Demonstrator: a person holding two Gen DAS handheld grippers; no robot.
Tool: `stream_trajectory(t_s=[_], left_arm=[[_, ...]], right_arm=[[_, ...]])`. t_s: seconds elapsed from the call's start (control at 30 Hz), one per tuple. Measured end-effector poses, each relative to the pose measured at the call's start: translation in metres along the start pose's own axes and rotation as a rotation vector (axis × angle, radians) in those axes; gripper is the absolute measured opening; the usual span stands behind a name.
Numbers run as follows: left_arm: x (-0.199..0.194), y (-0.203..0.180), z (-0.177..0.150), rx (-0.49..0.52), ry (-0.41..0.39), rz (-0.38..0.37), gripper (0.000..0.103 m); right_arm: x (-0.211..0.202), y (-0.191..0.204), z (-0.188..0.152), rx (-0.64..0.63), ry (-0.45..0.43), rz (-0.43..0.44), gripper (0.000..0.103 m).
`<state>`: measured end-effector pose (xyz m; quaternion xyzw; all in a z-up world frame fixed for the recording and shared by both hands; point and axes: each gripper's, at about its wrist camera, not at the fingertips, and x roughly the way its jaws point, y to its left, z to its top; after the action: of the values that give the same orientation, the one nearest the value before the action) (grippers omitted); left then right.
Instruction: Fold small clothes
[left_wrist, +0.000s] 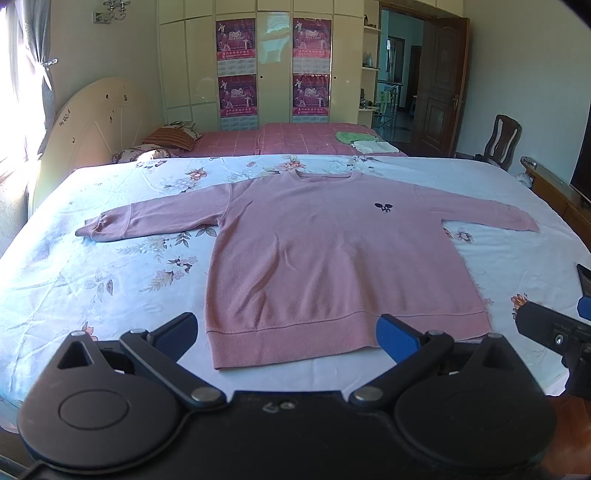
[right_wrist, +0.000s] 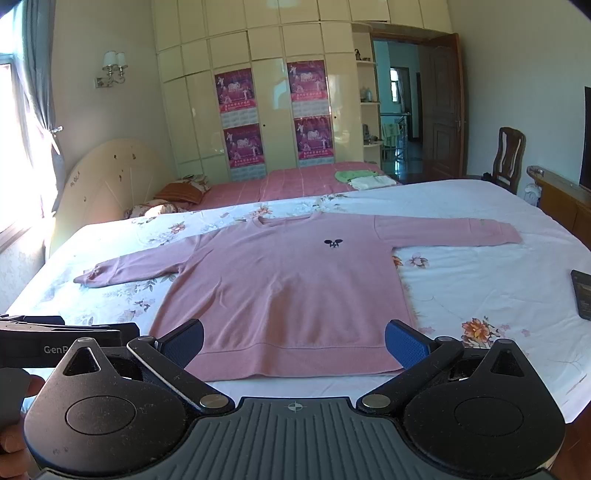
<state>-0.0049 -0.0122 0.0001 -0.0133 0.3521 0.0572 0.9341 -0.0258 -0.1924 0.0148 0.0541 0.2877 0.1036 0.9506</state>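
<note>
Both tools, left tool (left_wrist: 286, 334) and right tool (right_wrist: 293, 341), gape wide, empty; grabbing bedsheet (left_wrist: 110, 280) beneath sweater (left_wrist: 332, 258) hem at 12 o'clock risks bunching.

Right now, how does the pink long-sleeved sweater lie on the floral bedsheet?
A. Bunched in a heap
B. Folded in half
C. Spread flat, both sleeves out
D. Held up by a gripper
C: the pink long-sleeved sweater lies flat on the floral bedsheet, sleeves out to each side, with the open left gripper and open right gripper off it.

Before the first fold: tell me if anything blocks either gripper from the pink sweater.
Nothing visible does. The pink sweater lies flat on the bed; the left gripper and right gripper hang open just short of its hem.
</note>
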Motion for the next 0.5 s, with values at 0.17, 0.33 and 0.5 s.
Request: stream_trajectory(t_s=[0.17, 0.33, 0.5], left_arm=[[0.0004, -0.0007, -0.0006, -0.003, -0.002, 0.005, 0.103], [0.0011, -0.0012, -0.0011, -0.002, -0.002, 0.009, 0.103], [0.0011, -0.0008, -0.0012, -0.001, -0.002, 0.010, 0.103]], right_arm=[[0.0004, -0.0012, 0.0003, -0.005, 0.000, 0.004, 0.103], [0.0007, -0.0020, 0.0003, -0.005, 0.001, 0.006, 0.103], [0.0009, -0.0025, 0.0007, -0.005, 0.003, 0.007, 0.103]])
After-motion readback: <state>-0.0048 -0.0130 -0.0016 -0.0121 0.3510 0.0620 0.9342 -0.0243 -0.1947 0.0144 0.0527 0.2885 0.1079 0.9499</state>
